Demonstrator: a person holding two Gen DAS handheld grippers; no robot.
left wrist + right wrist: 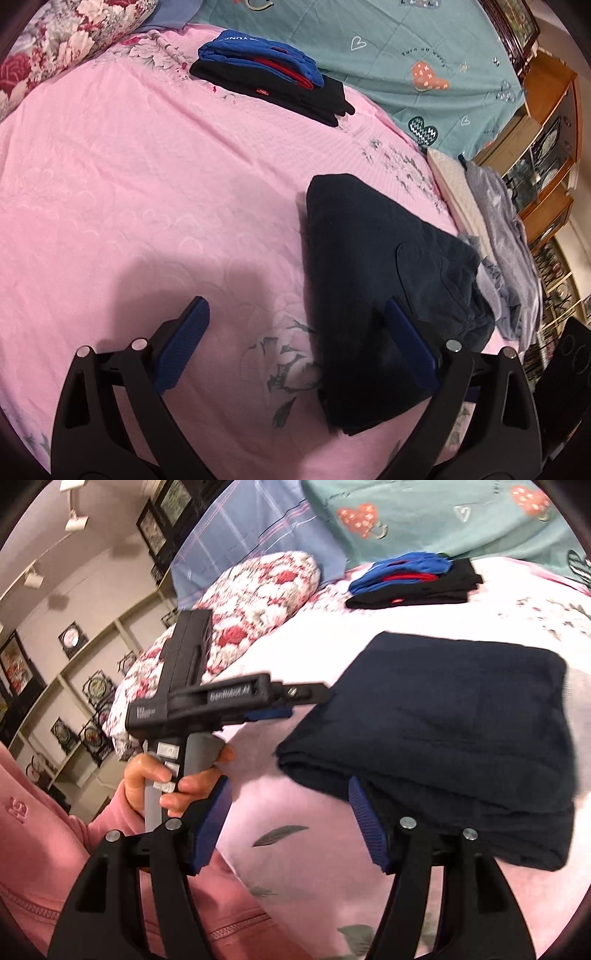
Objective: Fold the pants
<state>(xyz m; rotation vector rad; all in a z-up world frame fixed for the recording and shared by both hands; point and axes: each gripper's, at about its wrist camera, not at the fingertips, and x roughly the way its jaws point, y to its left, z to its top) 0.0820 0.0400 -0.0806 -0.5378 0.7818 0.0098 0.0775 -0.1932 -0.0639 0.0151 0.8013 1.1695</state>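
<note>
The dark navy pants lie folded into a thick packet on the pink bed sheet. My left gripper is open wide: its right finger overlaps the packet's near left edge, its left finger hangs over bare sheet. In the right wrist view the pants fill the right half, and my right gripper is open too, its right finger at the packet's near corner. The left gripper shows there at the pants' left edge, held by a hand.
A stack of folded blue, red and black clothes lies farther back on the bed. A floral pillow and a teal quilt border the far side. Grey clothing hangs at the bed's right edge beside wooden cabinets. A pink sleeve is close by.
</note>
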